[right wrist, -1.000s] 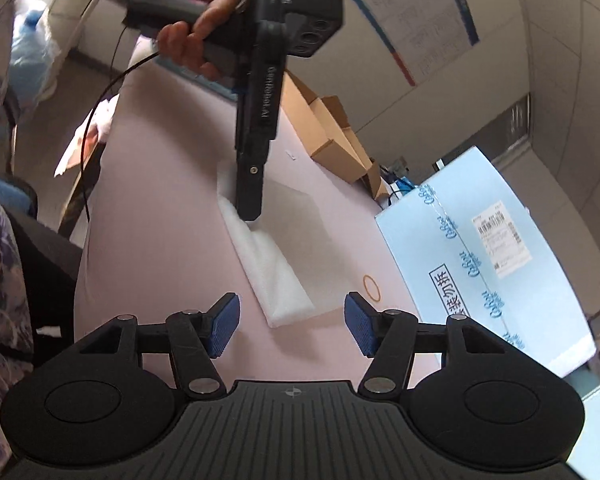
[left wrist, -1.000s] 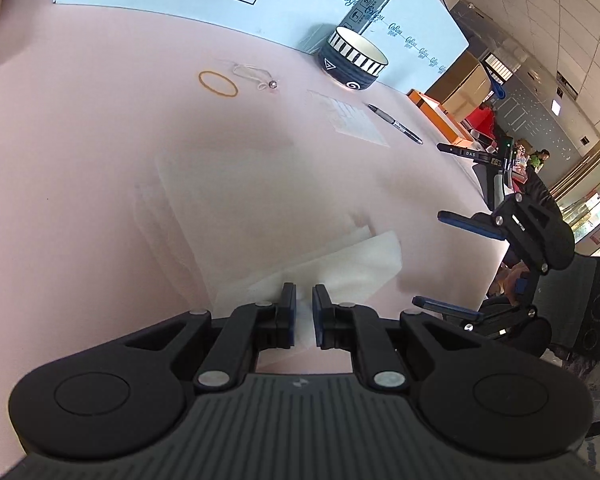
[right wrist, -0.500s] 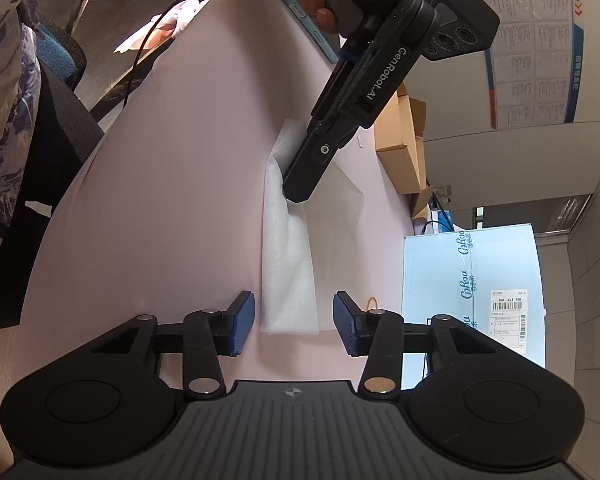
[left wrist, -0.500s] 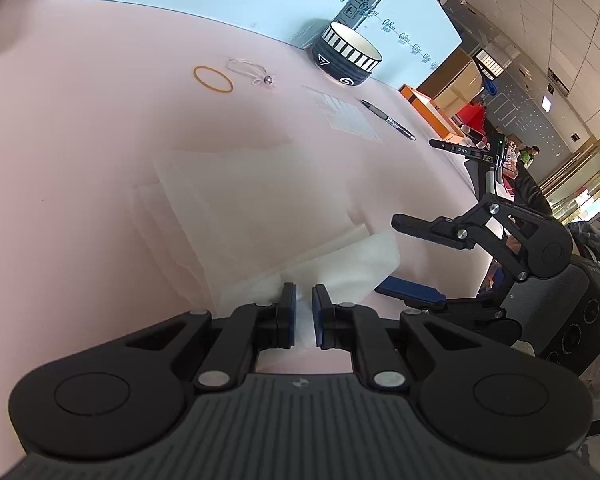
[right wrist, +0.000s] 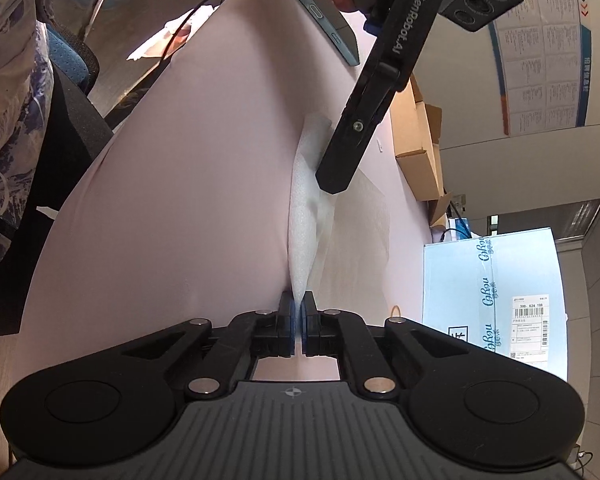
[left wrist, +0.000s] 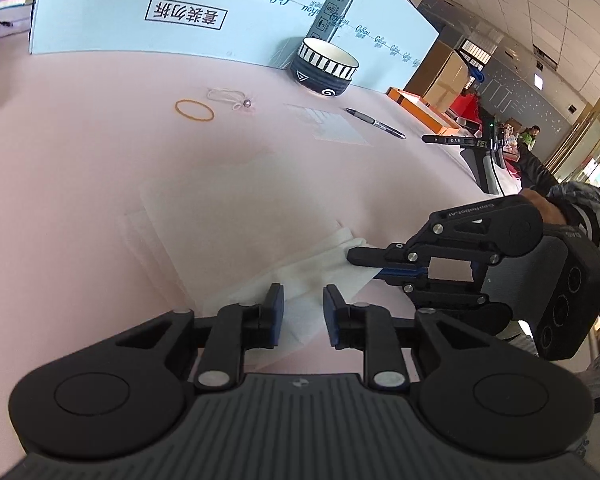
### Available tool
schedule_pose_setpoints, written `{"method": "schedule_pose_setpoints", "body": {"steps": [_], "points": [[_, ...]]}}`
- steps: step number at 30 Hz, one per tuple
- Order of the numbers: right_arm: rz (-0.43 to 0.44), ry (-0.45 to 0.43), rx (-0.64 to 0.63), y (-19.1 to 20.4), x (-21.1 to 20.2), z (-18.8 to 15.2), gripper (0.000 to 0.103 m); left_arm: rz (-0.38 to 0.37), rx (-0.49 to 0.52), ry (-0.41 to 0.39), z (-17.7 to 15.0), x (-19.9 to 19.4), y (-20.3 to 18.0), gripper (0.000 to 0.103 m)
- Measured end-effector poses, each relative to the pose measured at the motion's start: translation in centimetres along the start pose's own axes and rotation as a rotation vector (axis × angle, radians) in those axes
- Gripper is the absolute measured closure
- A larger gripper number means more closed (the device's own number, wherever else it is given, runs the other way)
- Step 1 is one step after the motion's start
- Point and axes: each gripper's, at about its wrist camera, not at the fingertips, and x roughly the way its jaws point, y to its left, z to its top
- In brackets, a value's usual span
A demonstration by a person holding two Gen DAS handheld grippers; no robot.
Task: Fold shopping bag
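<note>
A thin translucent white shopping bag (left wrist: 240,216) lies flat on the pink table, its near edge folded over into a thicker white strip (left wrist: 312,268). My left gripper (left wrist: 303,312) hovers over that strip with its jaws opening. The strip shows between the pads, but they do not press on it. My right gripper (left wrist: 360,258) comes in from the right and is shut on the strip's end. In the right wrist view the right gripper (right wrist: 298,320) pinches the bag (right wrist: 304,232), which rises to it in a narrow ridge. The left gripper (right wrist: 334,182) hangs over the bag's far end.
At the table's back stand a big light-blue carton (left wrist: 180,12) and a striped bowl (left wrist: 324,68). A rubber band (left wrist: 194,110), a beaded string (left wrist: 232,98), a clear sheet (left wrist: 332,124) and a pen (left wrist: 374,122) lie nearby. A phone (right wrist: 324,24) and cardboard boxes (right wrist: 420,148) lie beyond.
The left gripper's jaws have parted from the bag's strip and it has lifted a little. The right gripper has closed from wide open onto the strip's end, raising it into a ridge.
</note>
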Motion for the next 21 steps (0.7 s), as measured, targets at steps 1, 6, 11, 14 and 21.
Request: {"method": "schedule_pose_setpoints", "body": {"steps": [1,6,11,14,21], "points": [[0.014,-0.011,0.004,-0.2,0.0,-0.2,0.098,0.020,0.057,-0.026,0.0,-0.7,-1.3,0.068],[0.105,-0.075,0.125,-2.5,-0.1,-1.3,0.098,0.171,0.376,-0.018,-0.6,-1.3,-5.9,0.054],[0.126,-0.090,0.186,-3.1,0.0,-1.5,0.098,0.248,0.510,0.055,-1.2,0.5,-6.9,0.054],[0.144,-0.095,0.212,-3.6,0.1,-1.6,0.098,0.274,0.582,0.050,-1.2,1.0,-7.3,0.054],[0.229,-0.145,0.358,-5.3,0.3,-2.7,0.098,0.305,0.780,0.133,-2.1,2.6,-8.4,0.054]]}}
